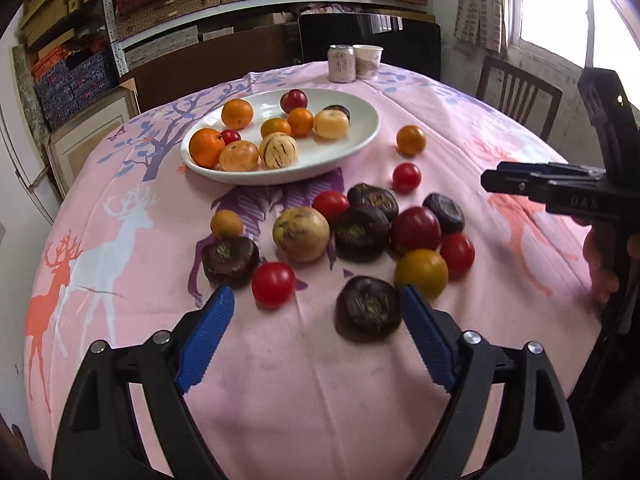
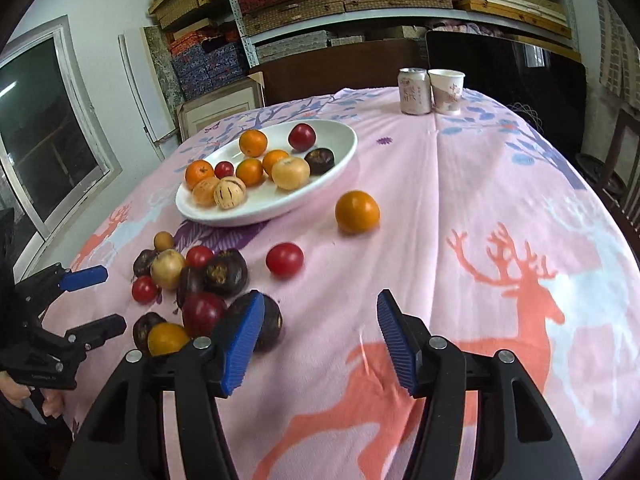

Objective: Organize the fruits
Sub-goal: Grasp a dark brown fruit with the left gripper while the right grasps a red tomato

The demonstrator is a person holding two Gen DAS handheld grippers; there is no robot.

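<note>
The left gripper (image 1: 316,300) has its ribbed blue pads spread wide with nothing clamped; only bare cloth lies between them, a glossy red tomato (image 1: 273,283) sits just ahead of the gap, and a dark purple, flattened round fruit (image 1: 368,307) lies just inside the right pad, though whether it touches cannot be told. The right gripper (image 2: 320,308) is partly open and equally empty, over pink tablecloth (image 2: 460,208) printed with orange and white deer. Its left pad overlaps another dark purple fruit (image 2: 270,322) at the edge of the loose pile of fruits. Beyond both claws, farther up the table, a smooth white oval plate (image 1: 360,120) holds oranges, small tomatoes, pale striped fruits and one dark fruit. A single orange (image 2: 357,212) and a red tomato (image 2: 285,259) lie apart, ahead of the right gripper. At the far edge stand a pale drinks can (image 2: 415,91) and a paper cup (image 2: 447,91); their printing is too small to read. The raised letters "DAS" show on the right gripper's black body.
</note>
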